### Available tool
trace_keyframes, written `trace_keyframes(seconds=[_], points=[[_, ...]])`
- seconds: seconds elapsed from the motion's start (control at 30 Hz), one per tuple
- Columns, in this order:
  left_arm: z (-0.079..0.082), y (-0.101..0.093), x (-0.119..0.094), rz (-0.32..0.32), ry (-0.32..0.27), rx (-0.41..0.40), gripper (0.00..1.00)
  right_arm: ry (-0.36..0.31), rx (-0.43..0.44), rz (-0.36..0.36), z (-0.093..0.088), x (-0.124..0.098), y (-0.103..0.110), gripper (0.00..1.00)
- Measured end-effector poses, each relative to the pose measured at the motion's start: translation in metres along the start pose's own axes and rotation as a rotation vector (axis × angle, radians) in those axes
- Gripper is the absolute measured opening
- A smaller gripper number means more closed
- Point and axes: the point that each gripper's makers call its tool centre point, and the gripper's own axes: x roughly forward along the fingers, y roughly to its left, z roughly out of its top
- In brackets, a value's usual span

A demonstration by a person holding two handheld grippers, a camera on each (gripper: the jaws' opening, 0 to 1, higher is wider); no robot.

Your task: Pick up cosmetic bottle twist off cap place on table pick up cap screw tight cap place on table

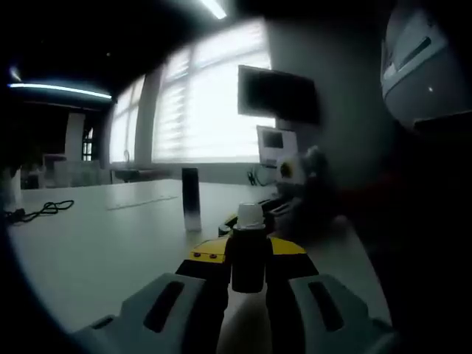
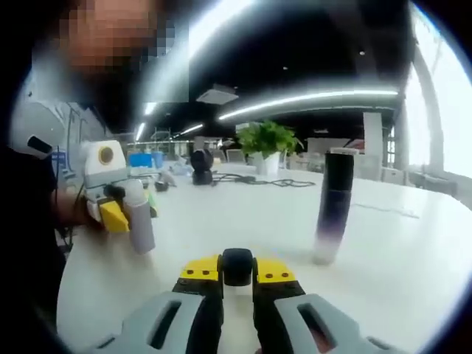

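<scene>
My left gripper [image 1: 249, 284] is shut on a dark cosmetic bottle [image 1: 248, 258], held upright between its yellow pads. The bottle's white neck [image 1: 249, 215] is bare, with no cap on it. In the right gripper view the same bottle [image 2: 140, 221] shows at the left, clamped in the left gripper [image 2: 118, 214]. My right gripper [image 2: 237, 284] is shut on a small dark cap [image 2: 237, 265]. The right gripper [image 1: 284, 206] appears in the left gripper view just behind and right of the bottle, a short way from it.
A tall dark cylinder bottle [image 1: 191, 199] [image 2: 332, 210] stands alone on the white table [image 1: 96, 243]. A black cable [image 1: 40, 212] lies at the far left. A potted plant [image 2: 265, 144] and small items sit at the table's far side. A person's sleeve [image 2: 29, 221] is close by.
</scene>
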Motion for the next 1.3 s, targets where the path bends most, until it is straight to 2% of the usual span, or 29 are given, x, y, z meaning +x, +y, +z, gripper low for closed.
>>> trace_keyframes(seconds=[0.03, 0.13, 0.27, 0.37, 0.5, 0.6, 0.77, 1.0, 1.07, 1.3], points=[[0.0, -0.001, 0.0, -0.003, -0.002, 0.0, 0.09, -0.007, 0.041, 0.016, 0.002, -0.002, 0.002, 0.09], [0.002, -0.004, 0.0, -0.023, -0.004, -0.01, 0.09, -0.047, 0.013, 0.062, 0.016, -0.007, 0.01, 0.09], [0.005, -0.011, -0.001, -0.061, -0.02, -0.043, 0.08, -0.128, 0.047, 0.161, 0.049, -0.013, 0.03, 0.09], [0.006, -0.013, -0.001, -0.069, -0.024, -0.049, 0.08, -0.166, 0.055, 0.227, 0.068, -0.019, 0.041, 0.09], [0.005, -0.015, -0.001, -0.066, -0.028, -0.025, 0.08, -0.182, 0.049, 0.293, 0.084, -0.023, 0.053, 0.09], [0.005, -0.015, 0.0, -0.064, -0.032, -0.028, 0.08, -0.164, 0.008, 0.333, 0.086, -0.022, 0.062, 0.09], [-0.001, -0.02, 0.001, -0.074, 0.0, 0.044, 0.08, -0.154, -0.024, 0.38, 0.088, -0.021, 0.073, 0.09], [-0.004, -0.026, 0.001, -0.126, 0.02, 0.003, 0.08, -0.114, -0.071, 0.477, 0.08, -0.023, 0.093, 0.09], [-0.007, -0.029, 0.002, -0.144, 0.048, 0.005, 0.08, -0.107, -0.077, 0.498, 0.079, -0.023, 0.098, 0.09], [-0.003, -0.032, 0.001, -0.166, 0.034, -0.008, 0.08, -0.083, -0.089, 0.541, 0.074, -0.023, 0.103, 0.09]])
